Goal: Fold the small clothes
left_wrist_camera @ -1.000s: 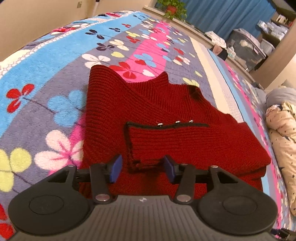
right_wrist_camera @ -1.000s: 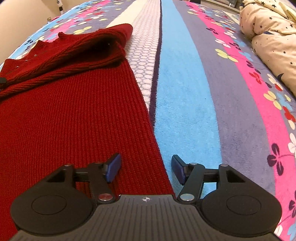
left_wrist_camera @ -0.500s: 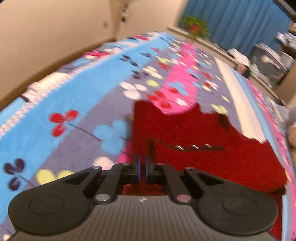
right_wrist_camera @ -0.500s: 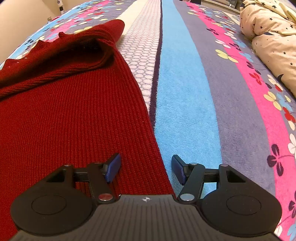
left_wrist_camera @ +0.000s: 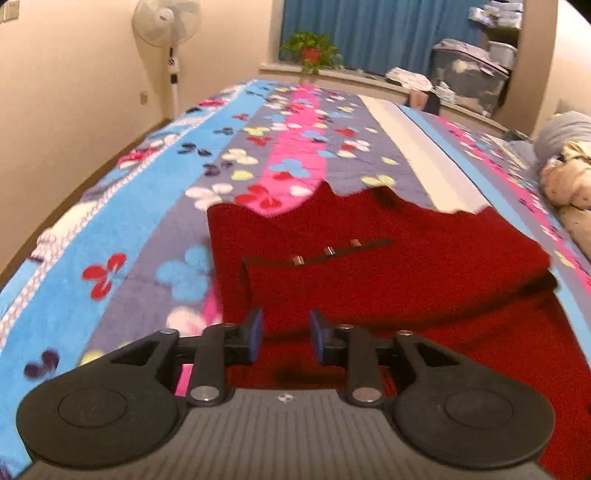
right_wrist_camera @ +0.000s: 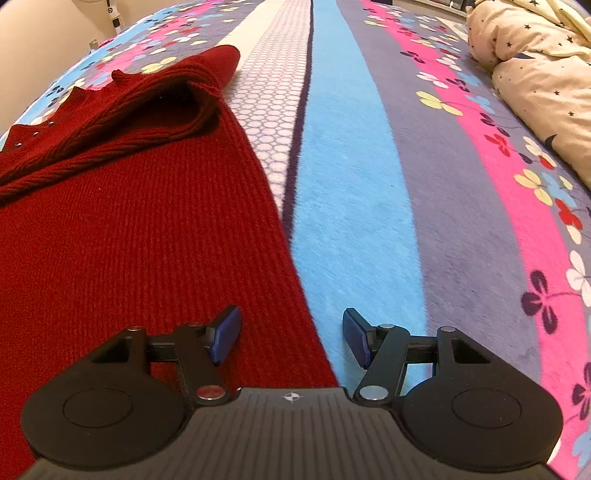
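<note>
A dark red knit sweater [left_wrist_camera: 369, 266] lies on the bed, partly folded, with a sleeve with three metal snaps [left_wrist_camera: 325, 253] laid across its body. My left gripper [left_wrist_camera: 284, 338] is open and empty, raised above the sweater's near left part. In the right wrist view the sweater [right_wrist_camera: 140, 229] fills the left half, its folded top bunched at the far end. My right gripper [right_wrist_camera: 291, 338] is open and empty, low over the sweater's right edge, one finger over the knit and one over the blue stripe.
The bed carries a striped floral blanket [right_wrist_camera: 369, 184]. A cream star-print duvet [right_wrist_camera: 535, 62] lies at the right. A standing fan [left_wrist_camera: 166, 29], a potted plant [left_wrist_camera: 310, 51] and storage boxes [left_wrist_camera: 469, 81] stand beyond the bed's far end.
My left gripper shut half a second ago, then opened again and rose and tilted up, so more of the room shows. The sweater's folded top shifted slightly left. The right gripper stayed still.
</note>
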`<state>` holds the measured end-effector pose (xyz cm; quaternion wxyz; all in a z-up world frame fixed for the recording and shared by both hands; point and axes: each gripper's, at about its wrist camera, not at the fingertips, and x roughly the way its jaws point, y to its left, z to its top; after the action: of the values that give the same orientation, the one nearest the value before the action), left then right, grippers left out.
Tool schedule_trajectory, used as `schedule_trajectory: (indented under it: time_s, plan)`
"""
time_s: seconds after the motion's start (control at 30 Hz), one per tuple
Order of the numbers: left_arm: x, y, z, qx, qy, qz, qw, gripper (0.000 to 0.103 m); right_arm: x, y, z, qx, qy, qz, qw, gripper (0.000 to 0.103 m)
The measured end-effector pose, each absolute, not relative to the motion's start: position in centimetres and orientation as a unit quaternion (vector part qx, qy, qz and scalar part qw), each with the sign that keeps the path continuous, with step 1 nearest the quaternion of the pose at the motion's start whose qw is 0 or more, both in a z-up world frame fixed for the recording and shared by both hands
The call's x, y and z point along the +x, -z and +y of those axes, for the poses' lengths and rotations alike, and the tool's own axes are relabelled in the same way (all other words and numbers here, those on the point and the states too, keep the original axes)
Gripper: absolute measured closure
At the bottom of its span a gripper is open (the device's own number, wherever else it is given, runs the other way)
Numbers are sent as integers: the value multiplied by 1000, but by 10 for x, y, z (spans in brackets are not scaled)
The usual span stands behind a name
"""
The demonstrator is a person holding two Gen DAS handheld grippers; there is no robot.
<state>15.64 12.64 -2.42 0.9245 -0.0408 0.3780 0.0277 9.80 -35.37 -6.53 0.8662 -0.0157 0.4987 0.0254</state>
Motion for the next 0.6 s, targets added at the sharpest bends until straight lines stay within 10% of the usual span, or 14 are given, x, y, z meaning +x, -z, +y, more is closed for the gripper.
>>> schedule_trajectory:
  time_s: [0.33,0.6]
  plan:
    - [23,26,141,-44,-49,447,892,39,64,69,-386,-23,-59,517,854,35]
    - [-55,58,163,-164,-52,527,832,40,48,71,-405,12,-89,525,846,34]
